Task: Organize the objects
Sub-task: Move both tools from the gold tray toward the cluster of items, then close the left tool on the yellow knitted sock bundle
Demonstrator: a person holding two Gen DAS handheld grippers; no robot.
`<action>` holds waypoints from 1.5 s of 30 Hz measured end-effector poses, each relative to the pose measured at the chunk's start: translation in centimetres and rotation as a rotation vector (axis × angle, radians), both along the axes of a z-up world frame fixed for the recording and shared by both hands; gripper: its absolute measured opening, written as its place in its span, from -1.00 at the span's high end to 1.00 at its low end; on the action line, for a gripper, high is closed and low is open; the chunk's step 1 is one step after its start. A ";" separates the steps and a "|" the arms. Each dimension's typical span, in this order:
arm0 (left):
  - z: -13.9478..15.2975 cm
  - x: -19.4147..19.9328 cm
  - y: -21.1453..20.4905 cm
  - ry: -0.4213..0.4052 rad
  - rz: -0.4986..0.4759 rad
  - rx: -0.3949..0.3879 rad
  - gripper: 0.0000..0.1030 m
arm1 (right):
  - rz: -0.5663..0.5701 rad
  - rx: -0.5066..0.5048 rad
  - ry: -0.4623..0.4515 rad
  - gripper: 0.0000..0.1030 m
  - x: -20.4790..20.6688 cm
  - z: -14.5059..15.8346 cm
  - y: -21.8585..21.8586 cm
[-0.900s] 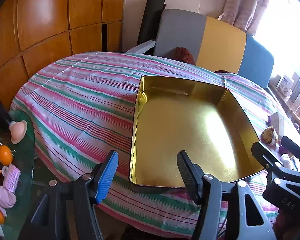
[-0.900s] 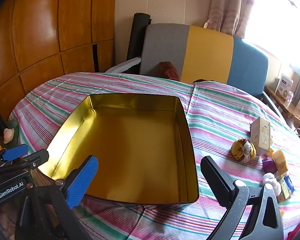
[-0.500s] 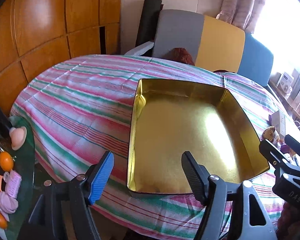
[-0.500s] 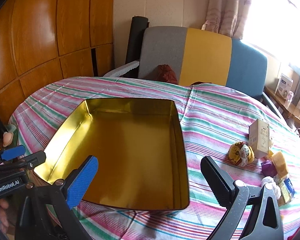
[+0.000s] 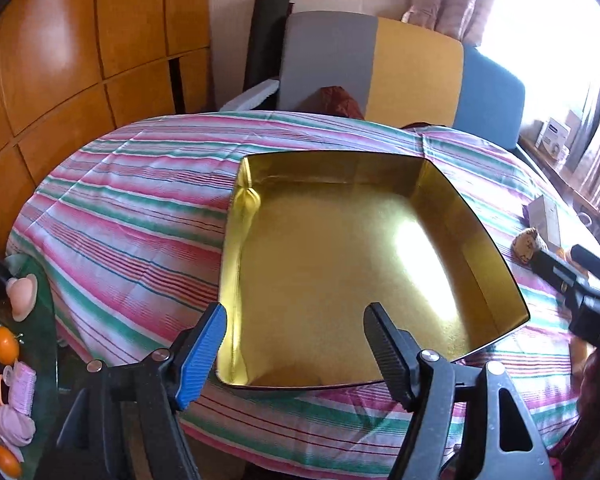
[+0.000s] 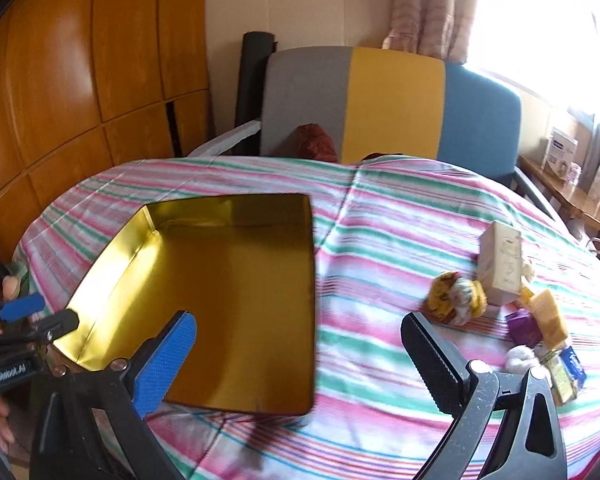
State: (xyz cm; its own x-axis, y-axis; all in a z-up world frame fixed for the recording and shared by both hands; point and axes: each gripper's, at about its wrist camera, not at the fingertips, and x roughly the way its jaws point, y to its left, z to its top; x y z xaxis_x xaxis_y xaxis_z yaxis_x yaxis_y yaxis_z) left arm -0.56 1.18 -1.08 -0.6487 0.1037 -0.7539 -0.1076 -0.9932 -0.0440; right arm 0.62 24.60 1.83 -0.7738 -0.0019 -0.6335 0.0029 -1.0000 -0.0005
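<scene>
1. The left gripper [image 5: 296, 328] hangs with its jaws spread and nothing between them, above the near edge of the gold tin [image 5: 340, 264].
2. The right gripper [image 6: 300, 340] is spread wide too, holding nothing, over the striped tablecloth [image 6: 380, 240] just right of the tin.
3. The tin sits open on the table, nothing in it.
4. A small box [image 6: 500, 268] and a yellow bundle [image 6: 456, 294] lie in a cluster further right.

I'm holding both tilted downward: left gripper [image 5: 294, 320] gaping wide, nothing between its jaws; right gripper [image 6: 298, 332] spread fully, also gripping nothing.
</scene>
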 end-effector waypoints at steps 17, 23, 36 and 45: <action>1.1 -0.3 5.3 0.035 -0.147 -0.047 -0.38 | -0.129 -0.057 -0.101 -1.00 0.7 0.4 12.6; 1.2 -0.3 8.0 0.019 -0.224 -0.035 -0.29 | -0.301 -0.152 -0.124 -1.00 2.0 0.0 20.9; 2.9 -1.3 19.5 -0.015 -0.484 0.029 -0.24 | -0.564 -0.432 -0.074 -1.00 3.7 -1.8 28.9; 0.1 -4.9 29.1 -0.136 -0.560 0.035 -0.31 | -0.535 -0.487 -0.061 -1.00 4.0 -1.7 29.1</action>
